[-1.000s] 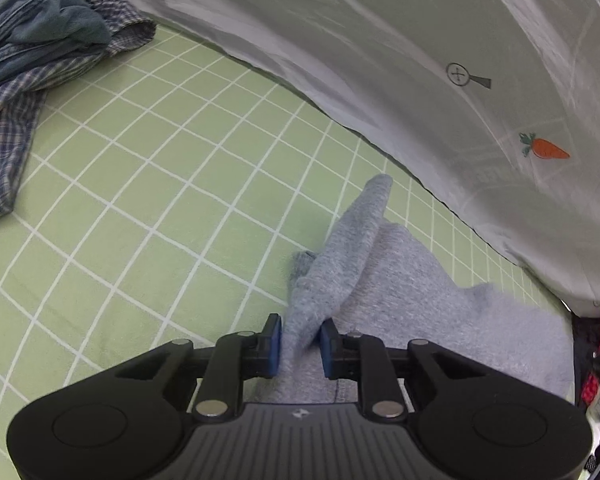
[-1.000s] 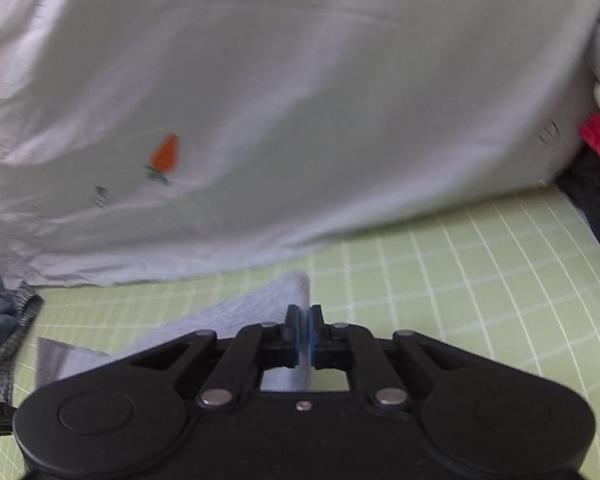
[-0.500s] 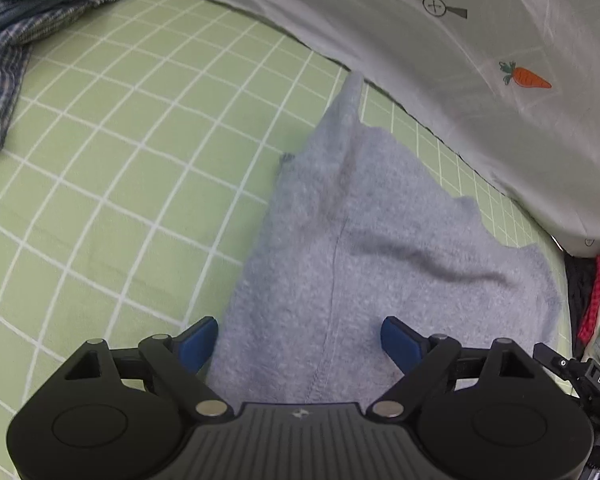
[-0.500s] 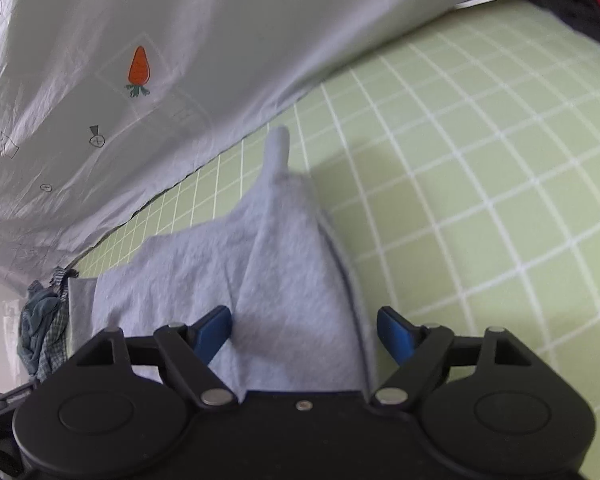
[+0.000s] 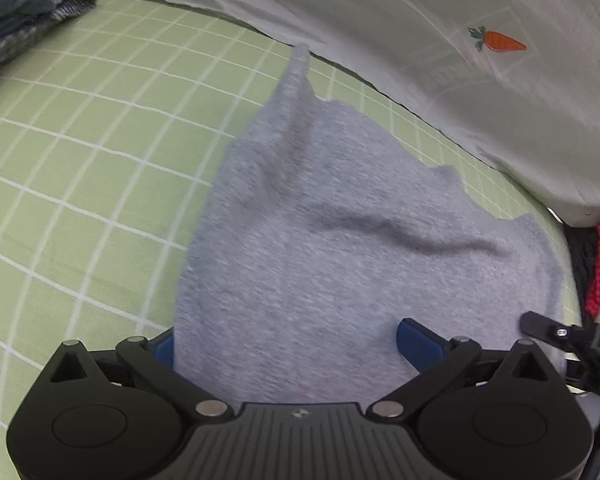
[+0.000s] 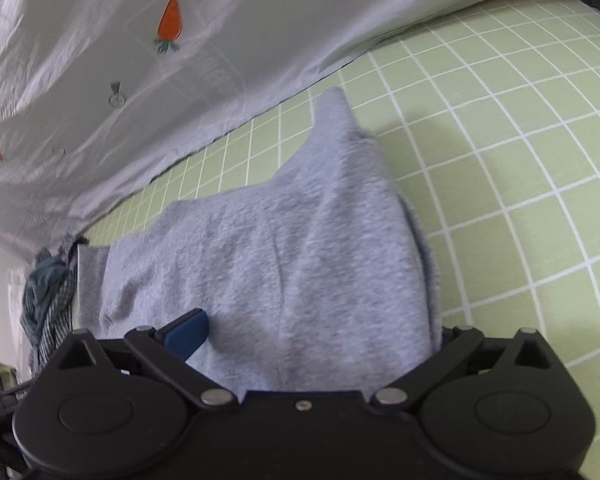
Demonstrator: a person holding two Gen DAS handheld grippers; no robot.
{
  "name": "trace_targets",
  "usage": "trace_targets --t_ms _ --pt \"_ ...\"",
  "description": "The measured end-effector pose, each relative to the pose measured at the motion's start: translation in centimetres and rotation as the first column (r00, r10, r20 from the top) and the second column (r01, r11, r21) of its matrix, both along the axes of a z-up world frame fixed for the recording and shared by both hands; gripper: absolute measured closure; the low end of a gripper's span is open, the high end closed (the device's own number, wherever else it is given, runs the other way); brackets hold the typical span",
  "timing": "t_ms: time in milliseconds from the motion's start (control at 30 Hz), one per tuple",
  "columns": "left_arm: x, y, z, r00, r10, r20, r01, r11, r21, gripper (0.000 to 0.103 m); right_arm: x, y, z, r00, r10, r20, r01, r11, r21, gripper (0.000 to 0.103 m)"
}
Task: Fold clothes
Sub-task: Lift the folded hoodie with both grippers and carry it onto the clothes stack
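Observation:
A grey fleece garment (image 5: 340, 248) lies folded on the green checked sheet (image 5: 80, 168), with a narrow strip pointing towards the far side. It also shows in the right wrist view (image 6: 284, 256). My left gripper (image 5: 292, 344) is open, its blue pads spread over the garment's near left edge, holding nothing. My right gripper (image 6: 316, 336) is open over the garment's near right edge, holding nothing. The tip of the right gripper (image 5: 556, 332) shows at the right of the left wrist view.
A white cover with carrot prints (image 5: 496, 40) rises along the far side, also in the right wrist view (image 6: 168, 24). A blue plaid pile of clothes (image 5: 16, 20) lies far left. Red and dark clothes (image 5: 598, 264) are stacked at the right edge.
Both grippers were shut on the grey garment a second ago. They opened and let it go, and it now lies flat. Both grippers have drawn back slightly.

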State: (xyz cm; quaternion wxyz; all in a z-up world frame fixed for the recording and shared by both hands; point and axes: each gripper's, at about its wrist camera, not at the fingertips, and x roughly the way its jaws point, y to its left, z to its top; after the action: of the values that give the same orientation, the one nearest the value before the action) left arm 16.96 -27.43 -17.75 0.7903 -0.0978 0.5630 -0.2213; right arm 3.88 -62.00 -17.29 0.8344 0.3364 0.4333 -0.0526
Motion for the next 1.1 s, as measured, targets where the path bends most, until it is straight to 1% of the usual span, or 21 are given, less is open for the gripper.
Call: trace_targets --t_ms 33,67,100,133,167,200,233,267,300,333,367,400,467,533,633,733,833,900,967,1033,1100 --pt "-0.3 -0.2 0.0 1.0 -0.005 -0.006 0.005 1.0 -0.015 0.004 0.1 0.3 0.0 1.0 0.015 0.001 -0.015 1.0 0.004 0.0" --pt "-0.6 -0.5 0.1 1.0 -0.008 0.0 0.008 1.0 -0.013 0.006 0.2 0.6 -0.1 1.0 0.027 0.003 -0.027 1.0 0.009 0.0" --pt "-0.9 -0.7 0.2 1.0 -0.009 0.011 0.009 1.0 -0.003 0.011 0.2 0.8 -0.1 0.999 0.037 0.006 -0.037 0.999 0.015 0.0" --pt "-1.2 -1.0 0.3 1.0 -0.011 0.023 0.011 1.0 0.007 0.022 0.2 1.0 -0.1 0.999 0.042 0.009 -0.042 0.999 0.025 0.003" --pt "-1.3 -0.9 0.2 1.0 0.002 0.005 -0.002 1.0 -0.017 0.03 0.2 1.1 -0.2 0.999 0.046 0.011 -0.047 0.998 0.036 0.011" --pt "-1.4 -0.6 0.1 0.999 0.023 -0.027 -0.024 0.998 -0.058 0.046 0.1 1.1 -0.2 0.999 0.052 0.01 -0.053 0.997 0.059 0.019" --pt "-1.6 -0.4 0.0 0.998 0.037 -0.045 -0.04 0.995 -0.086 0.055 0.0 1.0 -0.4 0.999 0.047 0.01 -0.047 0.994 0.094 0.037" --pt "-1.8 -0.2 0.0 0.997 0.047 -0.057 -0.053 0.993 -0.109 0.06 -0.3 0.9 -0.5 0.999 0.03 0.015 -0.032 0.991 0.13 0.051" --pt "-2.0 0.0 -0.1 0.996 0.058 -0.068 -0.067 0.989 -0.131 0.064 -0.7 0.8 -0.6 1.0 0.012 0.021 -0.016 0.986 0.166 0.057" --pt "-2.3 0.2 0.2 0.996 0.055 -0.067 -0.064 0.987 -0.147 0.066 -1.2 0.8 -0.6 0.999 -0.007 0.036 0.0 0.98 0.201 0.061" --pt "-2.6 0.3 0.5 0.997 0.046 -0.069 -0.057 0.984 -0.171 0.067 -1.8 0.7 -0.6 0.998 -0.028 0.051 0.015 0.972 0.236 0.063" --pt "-2.9 0.4 0.9 0.996 0.038 -0.075 -0.053 0.978 -0.2 0.068 -2.4 1.0 -0.4 0.997 -0.044 0.063 0.027 0.967 0.252 0.064" --pt "-3.8 0.5 1.8 0.997 0.017 -0.077 -0.037 0.964 -0.263 0.069 -3.7 1.8 0.5 0.994 -0.058 0.092 0.033 0.966 0.256 0.066" --pt "-4.8 0.1 2.9 0.998 -0.017 -0.056 0.0 0.957 -0.289 0.07 -5.7 2.5 1.4 0.988 -0.089 0.124 0.052 0.959 0.279 0.066" --pt "-6.3 -0.9 4.6 0.996 -0.088 -0.015 0.079 0.948 -0.309 0.07 -9.4 3.2 2.9 0.97 -0.18 0.161 0.123 0.942 0.311 0.067" --pt "-7.6 -1.6 6.1 0.988 -0.155 0.006 0.147 0.923 -0.356 0.07 -13.4 3.5 4.2 0.941 -0.278 0.191 0.203 0.919 0.338 0.067" --pt "-9.0 -3.0 7.8 0.97 -0.241 0.037 0.237 0.894 -0.381 0.07 -17.5 3.3 5.7 0.905 -0.362 0.224 0.278 0.901 0.333 0.067" --pt "-9.9 -4.6 9.1 0.951 -0.303 0.055 0.3 0.87 -0.392 0.07 -20.1 2.7 6.9 0.881 -0.404 0.247 0.32 0.893 0.318 0.067" --pt "-10.7 -6.4 10.3 0.931 -0.358 0.071 0.355 0.844 -0.403 0.07 -22.4 1.4 8.0 0.858 -0.435 0.272 0.354 0.886 0.299 0.067" --pt "-12.2 -8.7 11.3 0.909 -0.405 0.097 0.406 0.812 -0.42 0.07 -24.8 0.0 9.2 0.834 -0.464 0.298 0.388 0.878 0.28 0.067" --pt "-13.9 -11.3 12.0 0.896 -0.426 0.125 0.434 0.784 -0.445 0.07 -27.2 -1.3 10.3 0.808 -0.492 0.325 0.423 0.867 0.263 0.067"
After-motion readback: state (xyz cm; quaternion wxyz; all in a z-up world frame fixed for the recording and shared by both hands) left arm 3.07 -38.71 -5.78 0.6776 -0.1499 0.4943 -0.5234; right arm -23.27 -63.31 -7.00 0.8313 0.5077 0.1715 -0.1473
